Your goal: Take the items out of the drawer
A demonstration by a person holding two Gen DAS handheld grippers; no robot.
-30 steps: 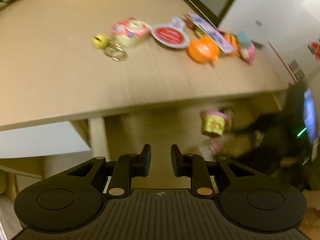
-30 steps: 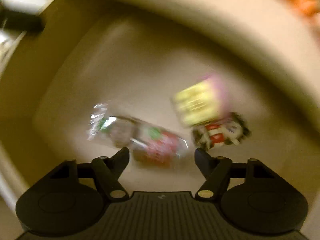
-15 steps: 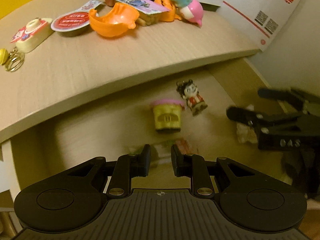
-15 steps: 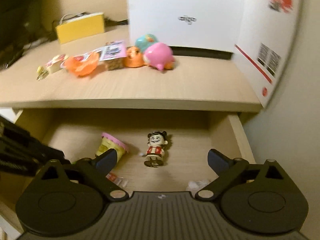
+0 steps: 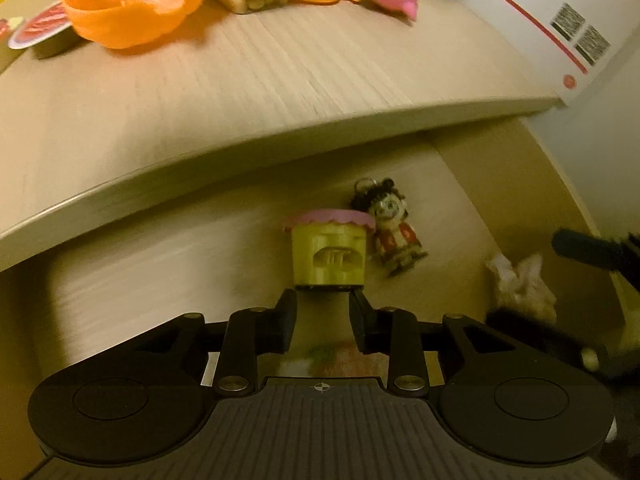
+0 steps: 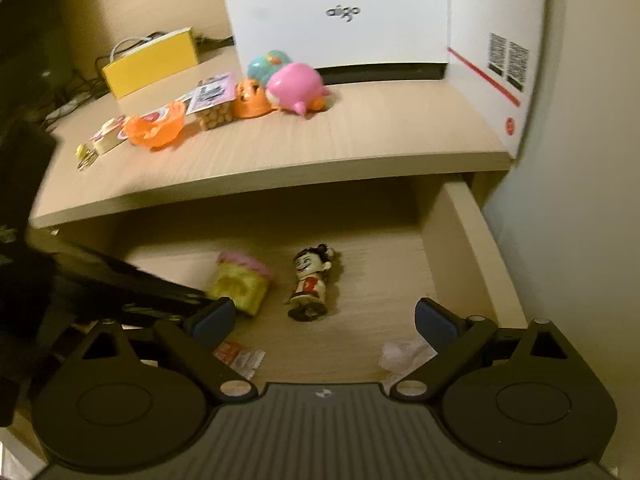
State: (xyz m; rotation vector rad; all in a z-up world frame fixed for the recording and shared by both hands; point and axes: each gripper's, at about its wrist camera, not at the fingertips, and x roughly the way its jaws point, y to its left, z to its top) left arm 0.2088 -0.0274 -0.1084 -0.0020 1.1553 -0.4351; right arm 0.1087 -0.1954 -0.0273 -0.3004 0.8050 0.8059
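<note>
The open drawer [image 6: 464, 240] holds a yellow cup with a pink lid [image 5: 328, 252] lying on its side. Beside it lies a small figurine in red [image 5: 394, 232]. My left gripper [image 5: 323, 308] hangs just short of the cup's base, its jaws opening and nothing between them. A red and green snack packet [image 5: 332, 356] lies under its fingers. My right gripper [image 6: 324, 318] stands wide open above the drawer's front, empty, with the figurine [image 6: 310, 280] and cup [image 6: 240, 284] beyond its tips. The left gripper [image 6: 140, 292] reaches in from the left of that view.
A crumpled clear wrapper [image 6: 404, 354] lies at the drawer's right front. On the tabletop [image 6: 360, 136] above sit an orange shell [image 6: 156, 130], a snack tub [image 6: 214, 114], a pink toy [image 6: 296, 86], a white box [image 6: 340, 12] and a yellow box [image 6: 150, 60].
My left gripper has come down from the tabletop to the yellow cup and its jaws have spread. My right gripper pulled back from the drawer floor, rolled level and opened wider.
</note>
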